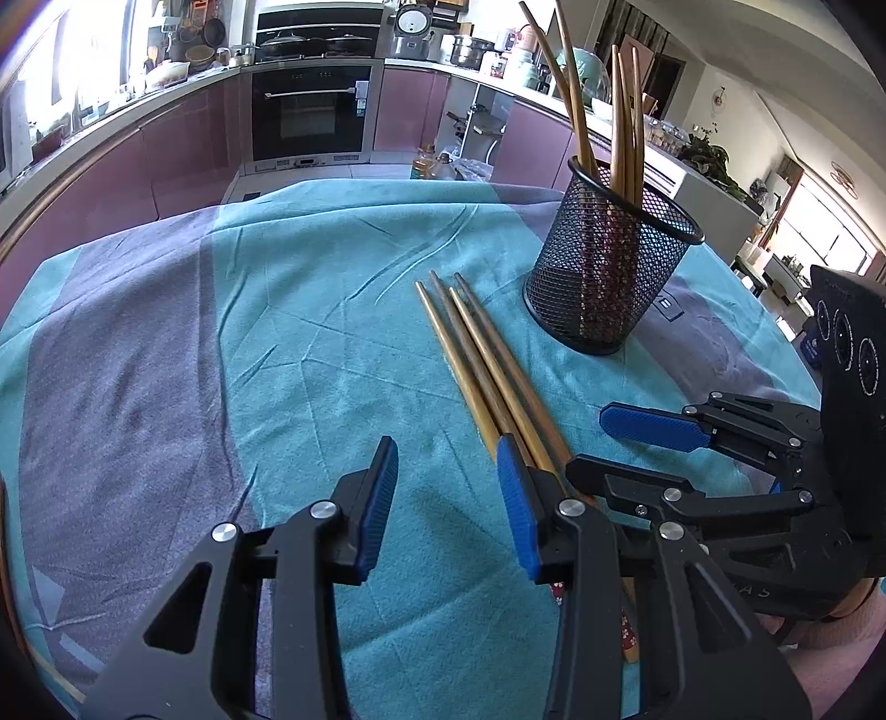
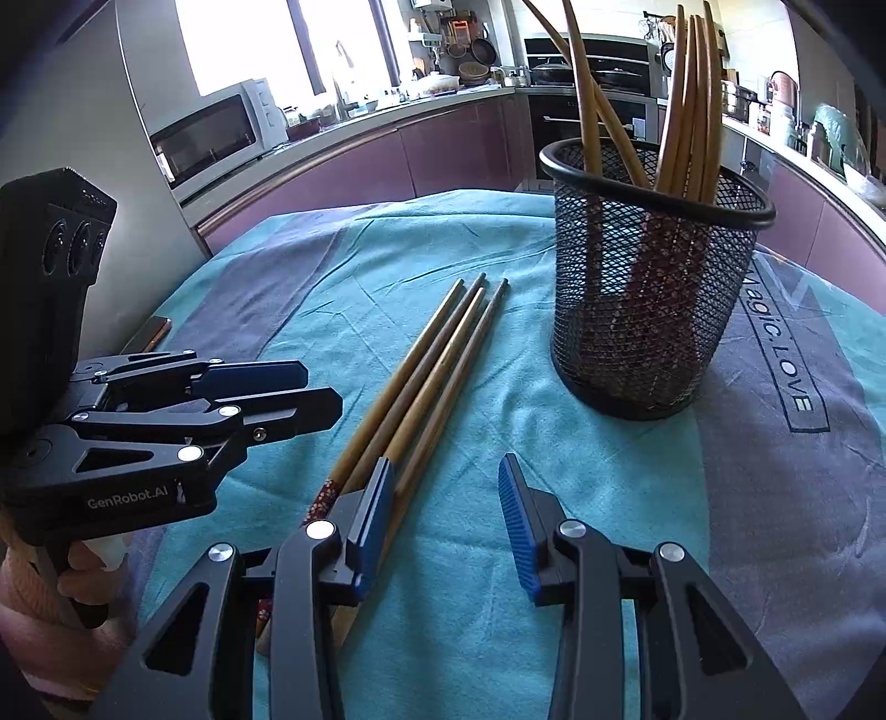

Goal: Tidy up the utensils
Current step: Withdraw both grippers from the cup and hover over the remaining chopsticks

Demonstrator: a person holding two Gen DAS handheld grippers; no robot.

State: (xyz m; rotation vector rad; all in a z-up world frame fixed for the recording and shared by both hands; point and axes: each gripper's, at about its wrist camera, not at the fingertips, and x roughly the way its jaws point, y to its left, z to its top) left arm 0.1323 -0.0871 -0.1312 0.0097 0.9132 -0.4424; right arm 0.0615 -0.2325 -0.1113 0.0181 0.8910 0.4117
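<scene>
Lying side by side — four wooden chopsticks, patterned ends.

We see a bright daylit scene: blown-out white kitchen windows flood the room, and a second glaring window washes out the right edge of the left wrist view. The teal-and-grey cloth on the tabletop is evenly lit and sharp, with a soft shadow beside the black wire-mesh cup. Both views bow strongly at the edges, their corners fall to black, and the curved wooden chopsticks standing in the cup bend with the fisheye.
</scene>
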